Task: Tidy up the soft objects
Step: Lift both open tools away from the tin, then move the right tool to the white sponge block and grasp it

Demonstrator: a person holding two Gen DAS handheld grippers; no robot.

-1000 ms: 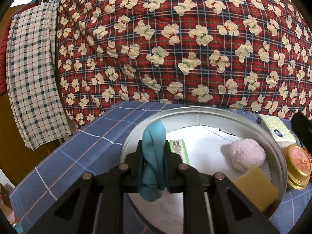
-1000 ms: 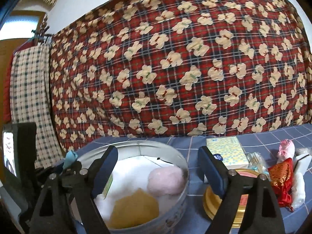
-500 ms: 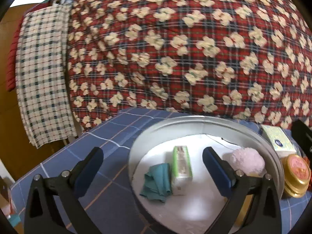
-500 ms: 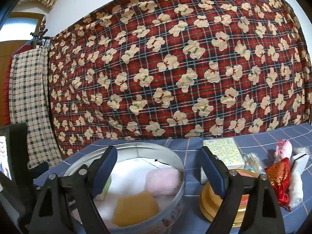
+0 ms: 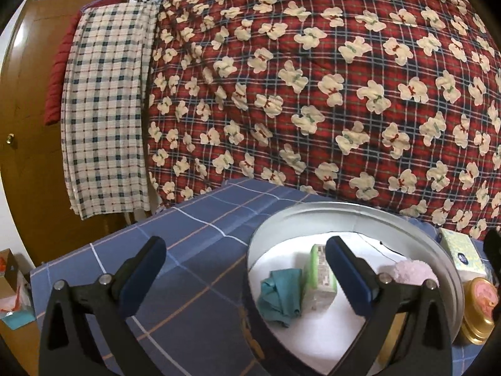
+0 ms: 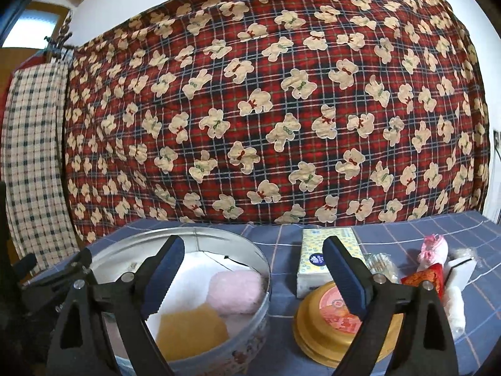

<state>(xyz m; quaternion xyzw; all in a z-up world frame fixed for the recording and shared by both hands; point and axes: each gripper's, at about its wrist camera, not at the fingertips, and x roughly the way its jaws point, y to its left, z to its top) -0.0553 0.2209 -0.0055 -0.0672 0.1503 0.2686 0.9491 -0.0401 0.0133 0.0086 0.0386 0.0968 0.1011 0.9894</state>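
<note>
A round metal tin stands on the blue checked tablecloth. Inside it lie a crumpled teal cloth, a green tissue pack, a pink fluffy puff and a yellow sponge. The tin and the puff also show in the right wrist view. My left gripper is open and empty, hanging over the tin's left rim. My right gripper is open and empty, above the gap between the tin and a gold lid.
Right of the tin lie a gold round lid, a yellow tissue box, a red pouch and small white items. A red teddy-print quilt hangs behind the table. A checked cloth hangs left.
My left gripper opened and let go of the teal cloth, which now lies in the tin. The left gripper then drew back and left. The right gripper shifted slightly.
</note>
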